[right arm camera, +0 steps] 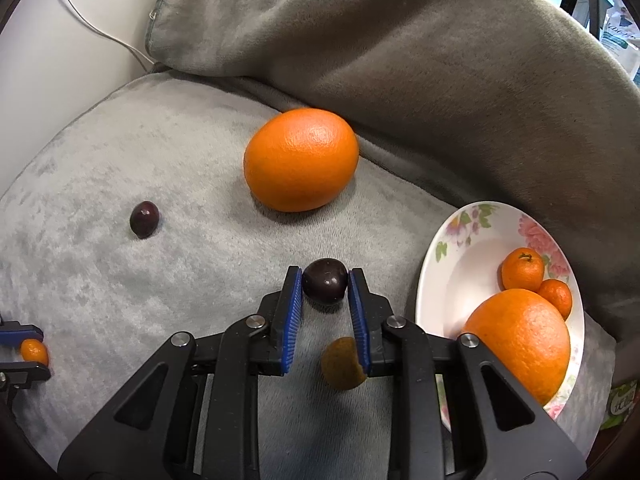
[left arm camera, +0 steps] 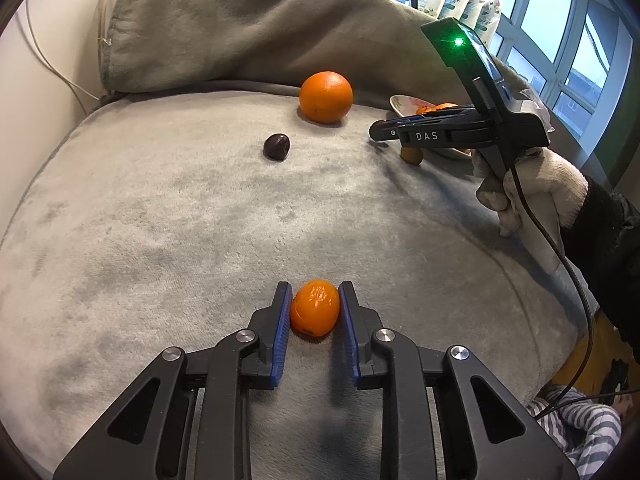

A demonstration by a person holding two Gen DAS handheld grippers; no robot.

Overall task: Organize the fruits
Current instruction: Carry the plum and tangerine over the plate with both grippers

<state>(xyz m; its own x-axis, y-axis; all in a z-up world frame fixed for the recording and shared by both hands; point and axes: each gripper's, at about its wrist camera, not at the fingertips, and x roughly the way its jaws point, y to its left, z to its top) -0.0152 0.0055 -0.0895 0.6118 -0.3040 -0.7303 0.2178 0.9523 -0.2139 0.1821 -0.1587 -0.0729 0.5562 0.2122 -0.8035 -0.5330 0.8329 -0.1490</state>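
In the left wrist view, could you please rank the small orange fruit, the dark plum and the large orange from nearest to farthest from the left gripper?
1. Small orange fruit: clamped in the left gripper.
2. Dark plum: mid-cushion, ahead, slightly left.
3. Large orange: farthest, at the cushion's back edge.

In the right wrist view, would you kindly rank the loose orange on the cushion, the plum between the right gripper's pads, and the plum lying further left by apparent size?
1. Loose orange, clearly largest.
2. Plum in the right gripper.
3. Left plum, though it lies farther from the camera, so the two plums may really match.
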